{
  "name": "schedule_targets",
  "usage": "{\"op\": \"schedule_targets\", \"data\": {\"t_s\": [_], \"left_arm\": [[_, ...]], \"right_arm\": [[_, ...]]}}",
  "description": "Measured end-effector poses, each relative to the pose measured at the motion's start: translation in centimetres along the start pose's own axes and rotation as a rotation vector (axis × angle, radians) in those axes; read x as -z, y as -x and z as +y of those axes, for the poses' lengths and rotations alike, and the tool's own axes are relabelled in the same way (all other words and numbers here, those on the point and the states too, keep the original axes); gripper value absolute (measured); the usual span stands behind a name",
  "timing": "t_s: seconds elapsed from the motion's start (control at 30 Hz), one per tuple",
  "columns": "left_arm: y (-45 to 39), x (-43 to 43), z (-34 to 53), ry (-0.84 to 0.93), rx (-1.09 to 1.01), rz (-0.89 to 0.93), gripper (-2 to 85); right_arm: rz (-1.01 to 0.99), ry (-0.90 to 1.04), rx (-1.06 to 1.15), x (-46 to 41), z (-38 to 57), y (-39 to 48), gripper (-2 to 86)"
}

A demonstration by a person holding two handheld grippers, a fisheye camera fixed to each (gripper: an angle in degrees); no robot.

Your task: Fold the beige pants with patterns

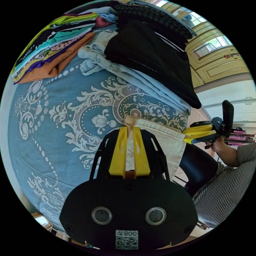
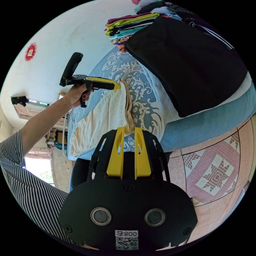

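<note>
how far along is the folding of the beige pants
Early stage. Done: the beige pants are picked up, one end laid on the blue patterned bedspread. In hand: the left gripper and the right gripper each pinch the waistband edge. Left: no fold looks finished yet.
</note>
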State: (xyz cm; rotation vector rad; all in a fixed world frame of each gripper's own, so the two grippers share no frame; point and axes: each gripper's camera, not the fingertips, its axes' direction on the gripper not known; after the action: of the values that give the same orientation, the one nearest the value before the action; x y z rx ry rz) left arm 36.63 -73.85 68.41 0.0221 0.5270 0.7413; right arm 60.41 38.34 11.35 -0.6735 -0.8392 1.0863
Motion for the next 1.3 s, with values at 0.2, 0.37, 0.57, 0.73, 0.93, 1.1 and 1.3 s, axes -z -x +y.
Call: {"op": "schedule_targets", "data": {"t_s": [0.2,0.37,0.57,0.73,0.93,1.1,1.3], "left_arm": [[1.1,1.4,0.3,-0.038,0.017,0.025,1.5],[1.4,3.8,1.1,-0.054,-0.007,0.004,1.3],[2.4,7.9,3.7,-0.108,-0.004,0.016,1.1],[3.6,12.8,7.7,-0.187,0.002,0.050,1.1],[4.8,19.3,13.9,-0.272,-0.013,0.065,1.2],[6.2,25.0,20.3,-0.341,-0.009,0.068,1.4],[9.4,31.2,30.3,-0.419,0.066,0.101,1.6]], "right_arm": [[-0.046,-0.005,-0.018,0.0,0.8,-0.1,6.0],[-0.054,-0.015,-0.001,-0.2,1.5,0.7,5.3],[-0.058,-0.038,0.035,-0.7,2.4,2.4,5.0],[-0.081,-0.061,0.078,-1.3,3.0,4.3,4.8],[-0.124,-0.071,0.173,-2.8,3.4,8.0,4.6],[-0.179,-0.037,0.292,-5.4,3.6,12.3,4.4],[-0.258,0.019,0.404,-10.3,3.8,17.3,4.6]]}}
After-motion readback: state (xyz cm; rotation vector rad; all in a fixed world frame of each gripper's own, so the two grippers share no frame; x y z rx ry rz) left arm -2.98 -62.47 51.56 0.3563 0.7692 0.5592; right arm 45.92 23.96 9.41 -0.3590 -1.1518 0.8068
